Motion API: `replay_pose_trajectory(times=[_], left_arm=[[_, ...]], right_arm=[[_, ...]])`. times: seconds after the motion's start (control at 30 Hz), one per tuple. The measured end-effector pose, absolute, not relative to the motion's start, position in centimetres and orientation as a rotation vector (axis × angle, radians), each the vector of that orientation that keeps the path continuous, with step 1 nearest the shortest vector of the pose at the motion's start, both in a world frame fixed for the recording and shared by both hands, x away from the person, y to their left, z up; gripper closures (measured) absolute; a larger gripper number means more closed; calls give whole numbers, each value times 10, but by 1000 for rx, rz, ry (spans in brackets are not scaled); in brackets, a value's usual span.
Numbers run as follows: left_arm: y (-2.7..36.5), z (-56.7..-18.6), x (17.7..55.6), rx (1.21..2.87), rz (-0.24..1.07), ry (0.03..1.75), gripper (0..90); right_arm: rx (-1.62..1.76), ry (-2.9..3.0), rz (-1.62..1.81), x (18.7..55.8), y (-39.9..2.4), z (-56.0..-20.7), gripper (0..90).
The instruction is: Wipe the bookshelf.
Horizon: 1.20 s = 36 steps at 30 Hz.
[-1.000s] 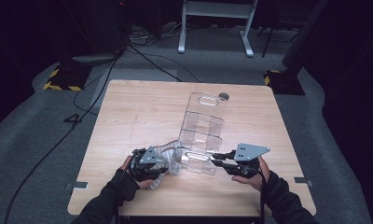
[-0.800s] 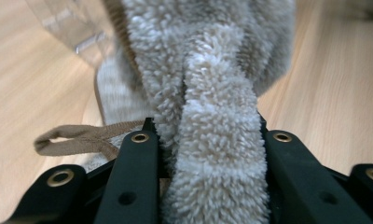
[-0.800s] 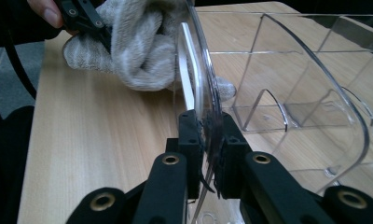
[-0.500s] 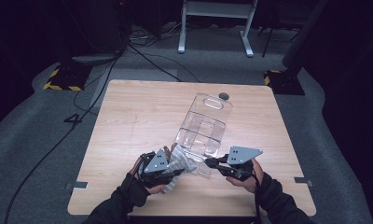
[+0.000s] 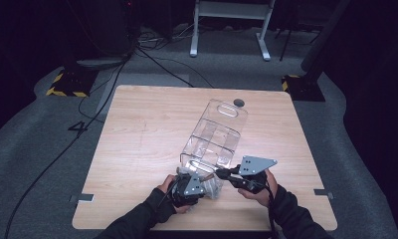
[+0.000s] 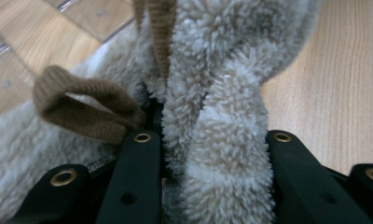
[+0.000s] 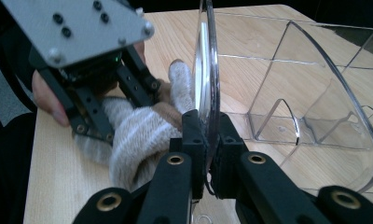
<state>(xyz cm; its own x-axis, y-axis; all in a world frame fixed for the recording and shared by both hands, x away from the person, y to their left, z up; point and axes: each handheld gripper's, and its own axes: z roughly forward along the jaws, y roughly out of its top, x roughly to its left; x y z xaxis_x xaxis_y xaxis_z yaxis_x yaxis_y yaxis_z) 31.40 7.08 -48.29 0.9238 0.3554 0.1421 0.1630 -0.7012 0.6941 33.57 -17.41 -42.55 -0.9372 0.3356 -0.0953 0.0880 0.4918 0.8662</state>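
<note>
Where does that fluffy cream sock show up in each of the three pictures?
High view: fluffy sock bottom centre, at the left hand-held gripper.
Left gripper view: sock centre, between the jaws.
Right gripper view: sock left of centre.
Shared landmark: clear plastic organizer.

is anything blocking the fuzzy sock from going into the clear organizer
Nothing visible. The left gripper holds the sock beside the organizer's open near end, whose rim the right gripper pinches. The compartments look empty.

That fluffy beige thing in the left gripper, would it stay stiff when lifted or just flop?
The fleece item would probably flop: it bunches and folds between the left gripper. Its fluffy pile suggests lightness, and it seems unlikely to slip.
</note>
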Motion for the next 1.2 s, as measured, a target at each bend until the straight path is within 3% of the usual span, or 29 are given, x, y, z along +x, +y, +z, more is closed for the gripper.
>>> replay_pose_trajectory(times=[0.33, 0.5, 0.73, 0.97, 1.2], left_arm=[[121, -442, 313, 2119, 441, 519, 698], [121, -423, 309, 2013, 477, 492, 701], [91, -444, 309, 2109, 477, 399, 704], [78, -465, 309, 2090, 456, 445, 702], [67, -489, 313, 2254, 459, 386, 700]], right_arm=[[390, 2476, 1427, 335, -173, -426, 863], [398, 2470, 1434, 335, -172, -427, 862], [402, 2462, 1430, 334, -172, -427, 862], [423, 2450, 1438, 335, -173, -428, 863], [425, 2449, 1440, 335, -173, -428, 863]])
